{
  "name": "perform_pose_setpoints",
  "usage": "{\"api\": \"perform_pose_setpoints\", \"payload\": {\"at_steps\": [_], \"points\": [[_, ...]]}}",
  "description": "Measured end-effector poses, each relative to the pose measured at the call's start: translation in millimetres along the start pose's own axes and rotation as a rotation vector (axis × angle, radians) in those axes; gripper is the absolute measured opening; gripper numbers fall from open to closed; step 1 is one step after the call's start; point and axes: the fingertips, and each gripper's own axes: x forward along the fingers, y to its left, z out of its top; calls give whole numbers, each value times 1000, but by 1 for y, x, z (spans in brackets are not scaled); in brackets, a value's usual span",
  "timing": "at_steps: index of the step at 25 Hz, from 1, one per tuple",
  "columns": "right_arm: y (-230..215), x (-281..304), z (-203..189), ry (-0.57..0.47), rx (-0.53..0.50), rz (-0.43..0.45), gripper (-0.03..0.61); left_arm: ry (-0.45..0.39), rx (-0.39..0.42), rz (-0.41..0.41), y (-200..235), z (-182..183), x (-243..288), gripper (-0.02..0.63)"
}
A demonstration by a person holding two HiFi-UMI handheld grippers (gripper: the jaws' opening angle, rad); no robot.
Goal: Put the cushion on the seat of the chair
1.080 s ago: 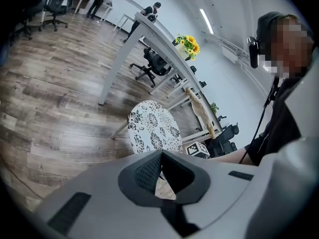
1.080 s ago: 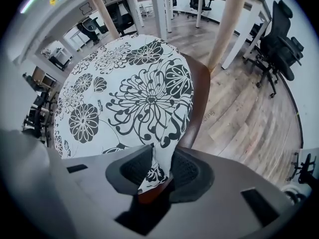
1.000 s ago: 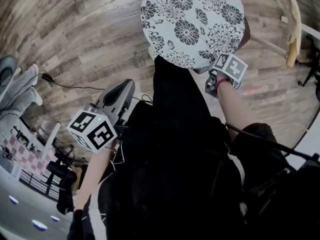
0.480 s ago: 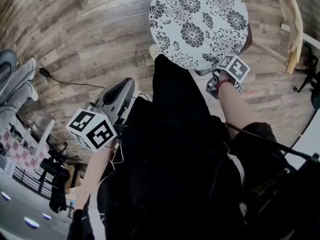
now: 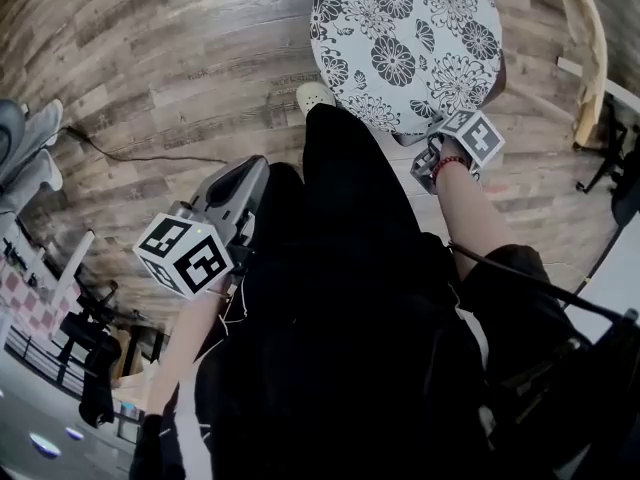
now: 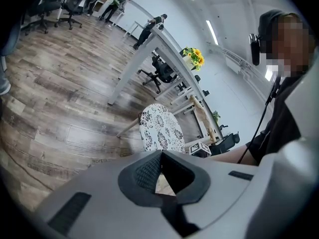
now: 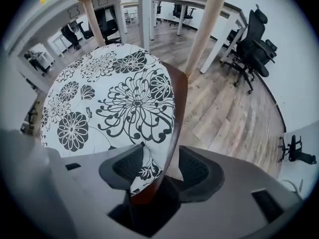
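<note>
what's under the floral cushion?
A dark brown seat: only its rim shows along the floral cushion's right edge. The rest of the seat is covered.

The person wears loose black clothing over trunk and legs, a pale shoe, a red bead bracelet at the right wrist and a black headset. A thin black cable crosses the clothing. The left gripper is a pale grey shell with dark textured fingers and a cube of black-and-white square markers.
</note>
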Motion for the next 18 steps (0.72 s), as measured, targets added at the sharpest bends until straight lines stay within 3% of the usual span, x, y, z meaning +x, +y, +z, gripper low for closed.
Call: {"api": "perform_pose_setpoints", "payload": {"at_steps": [5, 10, 12, 14, 18], "points": [[-2, -17, -9, -76, 132, 40, 241, -22, 39, -20, -2, -9, -18, 11], [-5, -45, -35, -123, 190, 87, 236, -86, 64, -34, -1, -22, -55, 11], [-8, -61, -47, -146, 213, 107, 160, -113, 65, -33, 1, -33, -73, 11], [-12, -81, -59, -187, 233, 130, 43, -143, 69, -30, 1, -48, -94, 11], [-11, -132, -84, -304, 240, 230, 17, -183, 109, -20, -8, -84, -140, 11]]}}
